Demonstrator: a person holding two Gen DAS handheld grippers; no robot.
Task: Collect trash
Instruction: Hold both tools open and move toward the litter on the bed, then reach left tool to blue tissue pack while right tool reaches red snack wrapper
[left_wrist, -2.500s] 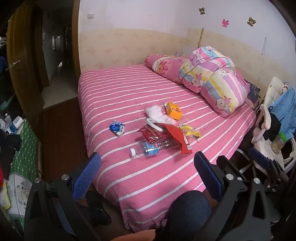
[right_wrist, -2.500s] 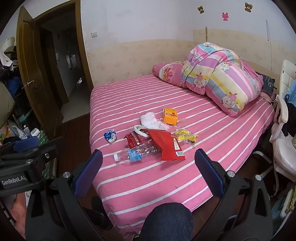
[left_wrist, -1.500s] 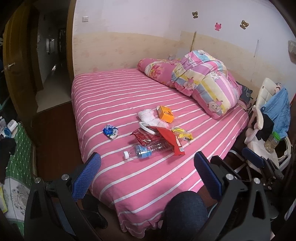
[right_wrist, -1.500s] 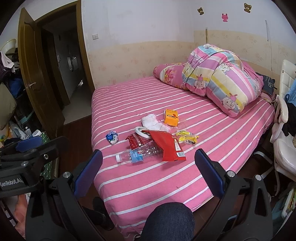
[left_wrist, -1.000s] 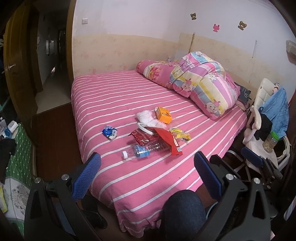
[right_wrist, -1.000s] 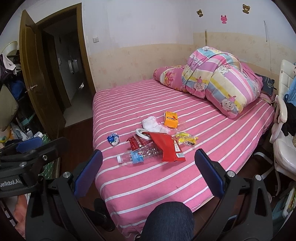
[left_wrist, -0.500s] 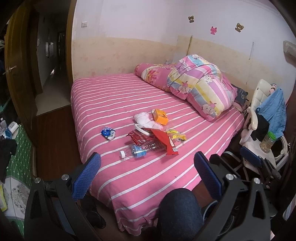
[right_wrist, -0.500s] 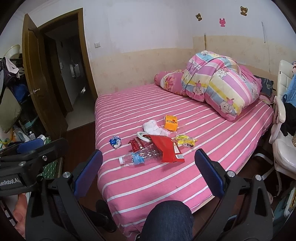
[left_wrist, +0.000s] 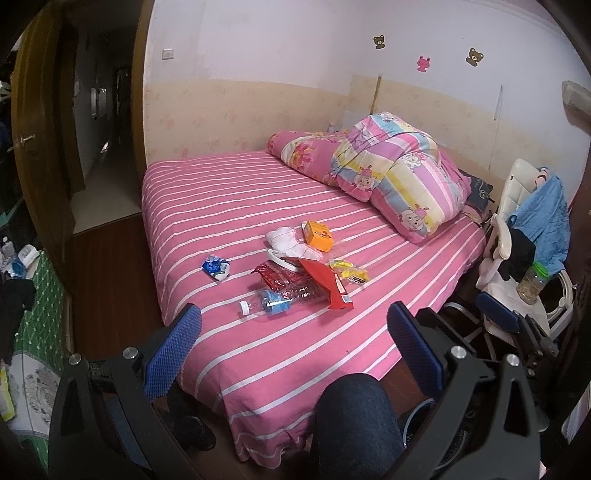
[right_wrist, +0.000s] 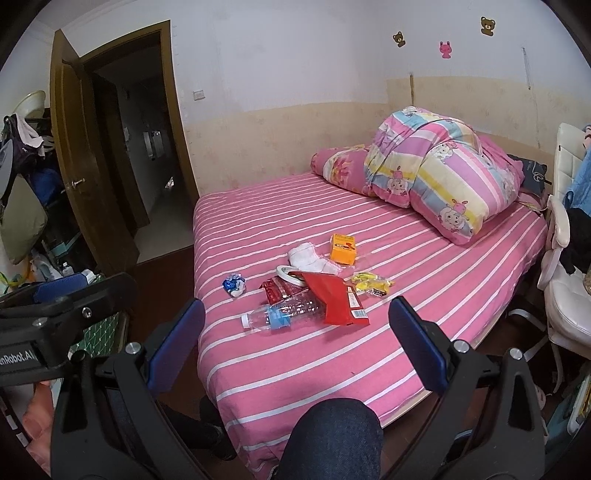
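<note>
The left gripper (left_wrist: 291, 343) and right gripper (right_wrist: 295, 339) are held level before the bed (left_wrist: 258, 354), well apart from it, fingers spread wide and holding nothing. The trash lies mid-bed: a plastic bottle (left_wrist: 275, 301) under a red wrapper (left_wrist: 328, 282), an orange box (left_wrist: 317, 235) behind.

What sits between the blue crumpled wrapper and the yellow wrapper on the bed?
In the right wrist view, between the blue crumpled wrapper and the yellow wrapper: the dark red packet, tape roll and red pouch.
</note>
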